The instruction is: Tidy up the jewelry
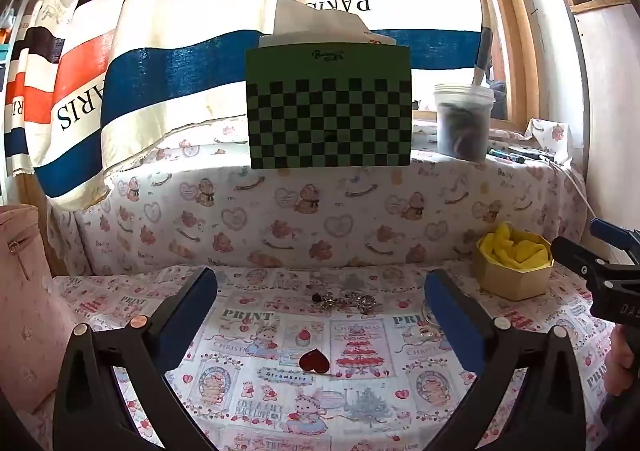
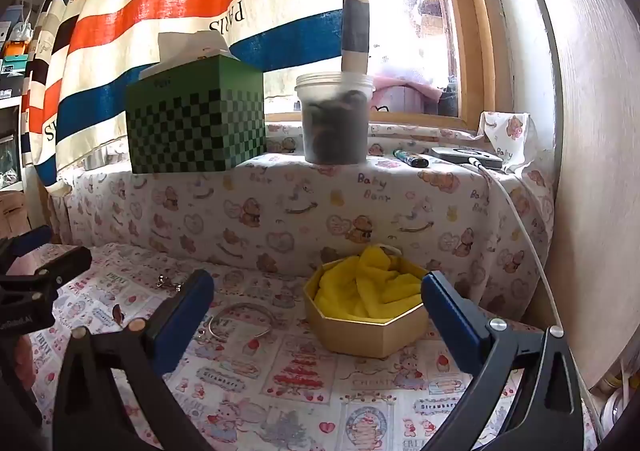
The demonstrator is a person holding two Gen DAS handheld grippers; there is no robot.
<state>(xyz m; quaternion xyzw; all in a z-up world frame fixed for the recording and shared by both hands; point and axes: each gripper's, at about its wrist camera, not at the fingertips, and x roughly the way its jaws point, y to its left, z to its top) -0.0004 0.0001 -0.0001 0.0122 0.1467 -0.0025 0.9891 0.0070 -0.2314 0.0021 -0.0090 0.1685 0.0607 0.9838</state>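
Note:
A red heart-shaped piece [image 1: 314,360] lies on the printed cloth between my left fingers. A small cluster of silver jewelry [image 1: 346,300] lies farther back. A silver bangle [image 2: 240,320] lies beside the left finger in the right wrist view; part of it shows by the right finger in the left wrist view [image 1: 427,321]. A gold octagonal box [image 2: 366,325] lined with yellow cloth [image 2: 374,285] stands at the back right [image 1: 514,267]. My left gripper [image 1: 320,299] is open and empty. My right gripper [image 2: 318,299] is open and empty, facing the box.
A green checkered tissue box [image 1: 329,107] and a plastic jar [image 1: 464,119] stand on the raised ledge behind. A striped cloth hangs behind them. A white cable [image 2: 520,219] runs down the ledge at right. A pink bag [image 1: 24,291] stands at left.

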